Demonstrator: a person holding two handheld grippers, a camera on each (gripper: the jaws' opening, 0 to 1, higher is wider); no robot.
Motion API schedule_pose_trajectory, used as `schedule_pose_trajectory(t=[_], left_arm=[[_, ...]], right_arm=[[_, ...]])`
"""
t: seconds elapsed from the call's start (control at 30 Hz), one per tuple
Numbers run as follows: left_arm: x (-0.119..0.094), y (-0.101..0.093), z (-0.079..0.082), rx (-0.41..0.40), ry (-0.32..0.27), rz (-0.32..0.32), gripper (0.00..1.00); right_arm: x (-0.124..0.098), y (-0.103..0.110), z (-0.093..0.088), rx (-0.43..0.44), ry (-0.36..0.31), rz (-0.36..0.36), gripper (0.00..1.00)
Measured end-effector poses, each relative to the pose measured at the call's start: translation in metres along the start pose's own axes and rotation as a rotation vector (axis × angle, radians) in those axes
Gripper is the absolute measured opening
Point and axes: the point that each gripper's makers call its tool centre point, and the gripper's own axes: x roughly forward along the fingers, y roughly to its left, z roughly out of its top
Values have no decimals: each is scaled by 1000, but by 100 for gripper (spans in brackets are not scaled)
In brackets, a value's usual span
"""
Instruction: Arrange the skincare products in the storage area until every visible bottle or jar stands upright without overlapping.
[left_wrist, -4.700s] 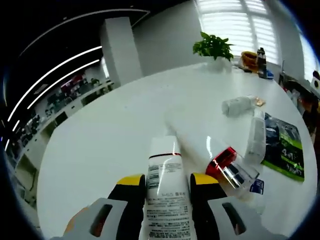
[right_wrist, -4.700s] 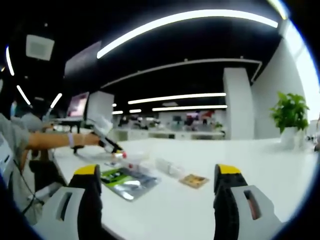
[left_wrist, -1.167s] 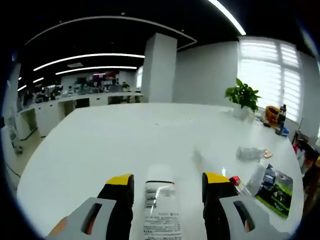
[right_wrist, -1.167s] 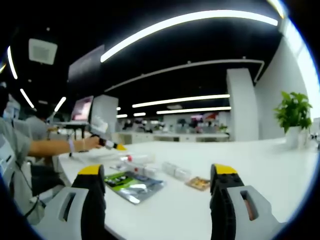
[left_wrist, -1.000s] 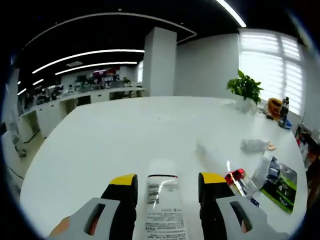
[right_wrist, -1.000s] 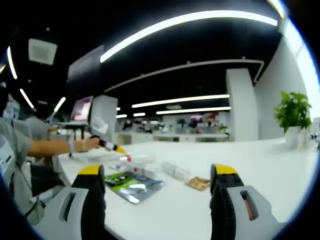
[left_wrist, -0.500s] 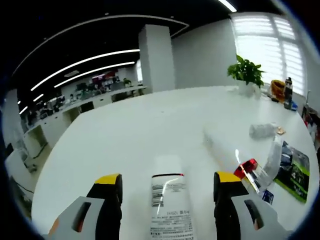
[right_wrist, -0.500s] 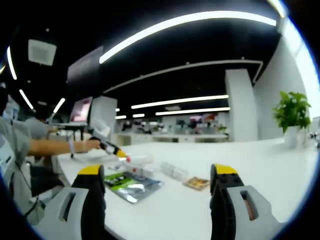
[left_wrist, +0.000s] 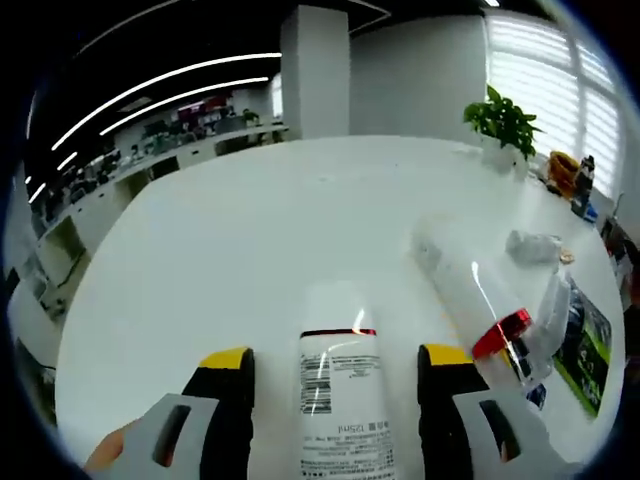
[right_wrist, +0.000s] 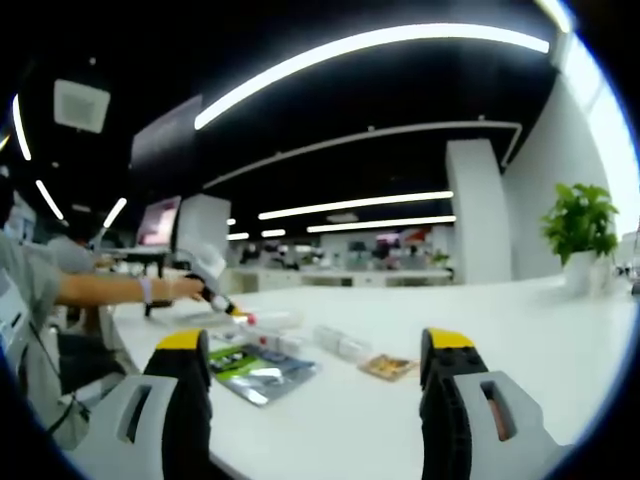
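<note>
Bench: white round bench (left_wrist: 230, 240) in an open office.
Left hand-held gripper (left_wrist: 335, 365): jaws wide, straddling a white labelled tube (left_wrist: 340, 380), untouched.
Right hand-held gripper (right_wrist: 310, 350): wide, empty.
Risk: I judged closing off-centre could roll the tube against the red-banded bottle (left_wrist: 480, 305).

In your left gripper view, a tube (left_wrist: 343, 390) lies on the surface (left_wrist: 230, 240) between the jaws of your left tool (left_wrist: 337, 372), touching neither. To its right lies a capped bottle (left_wrist: 470, 300), with a packet (left_wrist: 585, 345) beyond it and a potted plant (left_wrist: 503, 125) at the far edge. In your right gripper view, your right tool (right_wrist: 312, 362) hangs above the surface with the packet (right_wrist: 250, 372) between its jaws.
</note>
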Motion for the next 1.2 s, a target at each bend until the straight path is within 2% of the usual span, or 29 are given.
schedule_pose_trajectory(t=[0.1, 0.17, 0.2, 0.23, 0.33, 0.53, 0.63, 0.77, 0.83, 0.9, 1.03, 1.2], left_arm=[[2, 2, 3, 10, 36, 1, 58], [1, 1, -2, 1, 99, 5, 53], [4, 2, 1, 20, 107, 5, 50], [2, 0, -4, 5, 151, 0, 47], [3, -3, -9, 8, 201, 0, 37], [3, -3, -10, -10, 266, 22, 35], [1, -3, -9, -38, 318, 48, 34], [-2, -9, -9, -46, 367, 34, 32], [-8, -17, -15, -31, 362, 31, 32], [-11, -18, -13, -25, 358, 32, 31], [-18, -22, 5, -21, 278, 19, 31], [-39, -32, 30, 3, 164, -3, 31]], right_arm=[[0, -1, 0, 0, -1, -4, 85], [0, -2, 0, 3, 0, -5, 85], [0, -2, -1, 5, 0, -5, 85], [-1, -2, -1, 6, 0, -5, 85], [-1, -2, 1, 3, -3, -7, 85], [-3, -5, 1, 5, -7, -12, 85], [-3, -6, 1, 8, -6, -14, 85], [-4, -8, 2, 7, -10, -20, 85], [-5, -9, 3, 7, -11, -22, 85], [-5, -10, 3, 8, -13, -25, 85], [-5, -10, 3, 9, -10, -28, 84], [-4, -7, 4, 13, -15, -18, 84]])
